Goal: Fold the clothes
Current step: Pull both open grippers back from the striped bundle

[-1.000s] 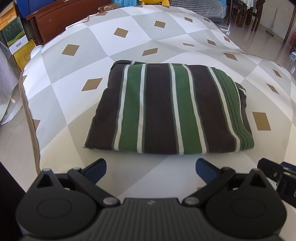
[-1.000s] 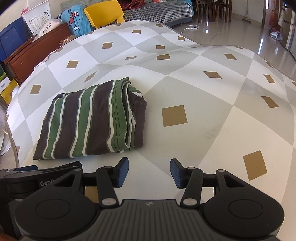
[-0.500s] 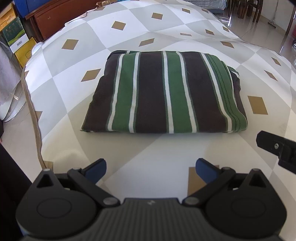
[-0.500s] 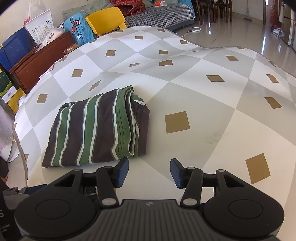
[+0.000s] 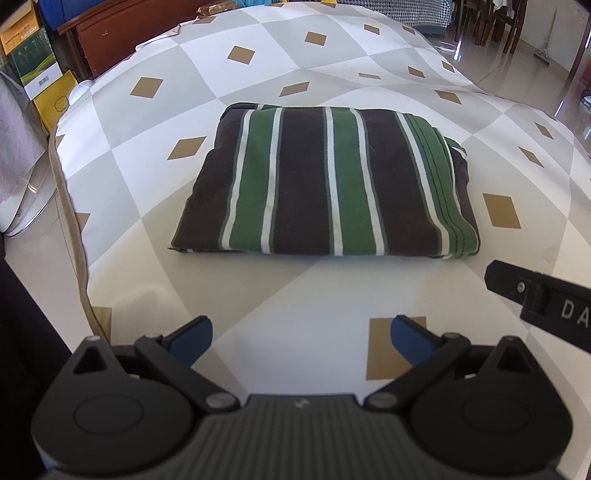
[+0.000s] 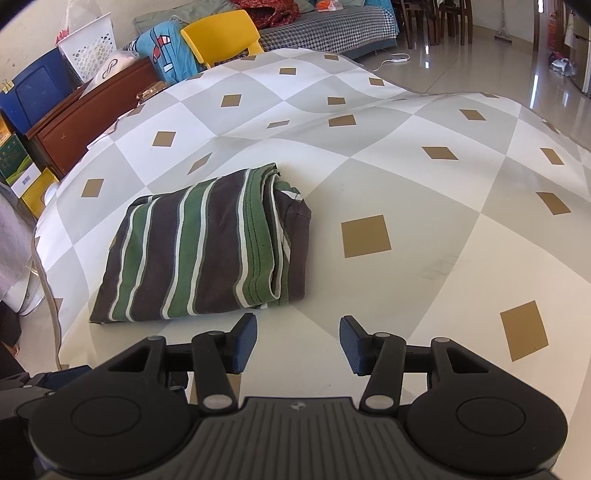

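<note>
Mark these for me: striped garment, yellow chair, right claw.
striped garment [image 5: 325, 181], left wrist view, middle of the top folded face.
yellow chair [image 6: 218, 35], right wrist view, on the backrest.
right claw [image 6: 298, 341], right wrist view, midway between its open fingertips.

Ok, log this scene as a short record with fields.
garment: striped shirt, folded into a flat rectangle
surface: table under a diamond-pattern cloth
left claw: open, empty, short of the shirt's near edge
right claw: open, empty, by the shirt's near right corner
contact: neither claw touches the shirt
background: yellow chair
</note>
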`<state>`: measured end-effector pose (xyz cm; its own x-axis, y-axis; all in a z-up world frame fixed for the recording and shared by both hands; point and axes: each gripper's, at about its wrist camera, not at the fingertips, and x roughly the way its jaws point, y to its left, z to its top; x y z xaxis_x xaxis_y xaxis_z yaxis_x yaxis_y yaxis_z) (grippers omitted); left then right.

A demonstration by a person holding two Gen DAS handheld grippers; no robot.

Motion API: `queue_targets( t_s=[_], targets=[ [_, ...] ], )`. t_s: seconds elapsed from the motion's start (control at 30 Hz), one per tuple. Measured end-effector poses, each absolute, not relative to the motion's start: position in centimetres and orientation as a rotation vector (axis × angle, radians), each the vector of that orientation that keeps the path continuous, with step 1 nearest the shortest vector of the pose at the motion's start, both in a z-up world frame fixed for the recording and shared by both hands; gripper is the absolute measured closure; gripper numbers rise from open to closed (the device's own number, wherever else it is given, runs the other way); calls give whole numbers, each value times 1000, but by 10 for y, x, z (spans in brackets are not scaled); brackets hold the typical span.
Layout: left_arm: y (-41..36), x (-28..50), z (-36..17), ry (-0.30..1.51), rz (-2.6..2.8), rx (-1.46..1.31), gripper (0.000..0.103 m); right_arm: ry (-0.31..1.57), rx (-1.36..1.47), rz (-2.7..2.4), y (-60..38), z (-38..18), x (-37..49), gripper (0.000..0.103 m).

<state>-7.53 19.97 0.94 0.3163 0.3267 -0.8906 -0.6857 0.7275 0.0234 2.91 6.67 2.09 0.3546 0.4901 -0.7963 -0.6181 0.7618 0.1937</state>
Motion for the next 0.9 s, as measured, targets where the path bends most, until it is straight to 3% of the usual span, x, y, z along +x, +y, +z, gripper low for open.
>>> queue_targets(
  t_s=[0.9],
  targets=[
    [206,-112,17,1051,686,-392,0,886,-320,741,82,30,-14,54]
  ],
)
